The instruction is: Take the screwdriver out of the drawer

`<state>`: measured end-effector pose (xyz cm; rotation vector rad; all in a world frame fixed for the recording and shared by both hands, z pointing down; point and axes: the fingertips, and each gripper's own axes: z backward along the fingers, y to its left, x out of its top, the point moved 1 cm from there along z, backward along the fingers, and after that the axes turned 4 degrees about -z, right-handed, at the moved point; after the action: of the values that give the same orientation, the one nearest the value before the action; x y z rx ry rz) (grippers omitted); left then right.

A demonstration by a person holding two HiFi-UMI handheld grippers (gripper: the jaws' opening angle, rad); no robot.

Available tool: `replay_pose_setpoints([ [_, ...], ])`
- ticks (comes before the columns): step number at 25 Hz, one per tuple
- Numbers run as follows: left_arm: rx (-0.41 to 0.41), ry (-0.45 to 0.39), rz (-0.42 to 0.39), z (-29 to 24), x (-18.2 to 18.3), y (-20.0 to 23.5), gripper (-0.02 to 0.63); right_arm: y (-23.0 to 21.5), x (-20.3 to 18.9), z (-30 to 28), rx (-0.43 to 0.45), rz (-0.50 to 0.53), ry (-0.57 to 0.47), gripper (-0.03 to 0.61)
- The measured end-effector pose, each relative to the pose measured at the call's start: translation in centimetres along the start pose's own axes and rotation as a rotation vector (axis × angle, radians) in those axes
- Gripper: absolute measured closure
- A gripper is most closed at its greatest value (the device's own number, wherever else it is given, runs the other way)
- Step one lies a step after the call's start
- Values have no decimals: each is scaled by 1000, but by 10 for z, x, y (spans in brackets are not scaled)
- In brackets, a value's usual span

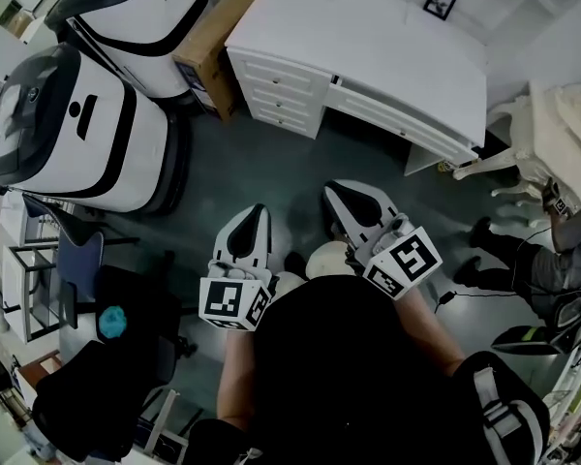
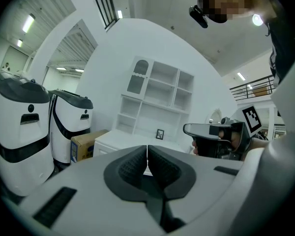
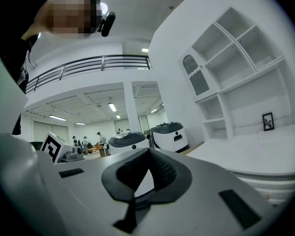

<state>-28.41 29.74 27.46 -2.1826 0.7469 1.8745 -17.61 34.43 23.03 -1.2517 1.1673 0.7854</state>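
Left tool (image 1: 255, 213) and right tool (image 1: 349, 196) closed, empty, desk drawers (image 1: 276, 87) well ahead of both

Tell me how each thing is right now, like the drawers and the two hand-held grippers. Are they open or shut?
Left hand-held gripper: shut, nothing between its jaws.
Right hand-held gripper: shut, nothing between its jaws.
Desk drawers: all pushed in.
Picture frame: standing upright on the desk.
Screwdriver: not in sight.
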Motion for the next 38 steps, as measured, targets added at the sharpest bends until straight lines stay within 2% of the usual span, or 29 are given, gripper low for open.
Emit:
replay_pose_setpoints([
  [8, 59, 35, 25, -63, 8, 15, 589, -59, 12, -46, 69, -37, 61, 560],
  [19, 163, 54, 42, -165, 35, 36, 589, -148, 45, -114, 204, -20, 127, 560],
  [30, 271, 64, 87, -239, 33, 31, 589, -223, 50, -136, 293, -1, 208, 560],
  [38, 311, 86, 108, -274, 22, 12, 588, -253, 43, -134, 359, -10, 260, 560],
])
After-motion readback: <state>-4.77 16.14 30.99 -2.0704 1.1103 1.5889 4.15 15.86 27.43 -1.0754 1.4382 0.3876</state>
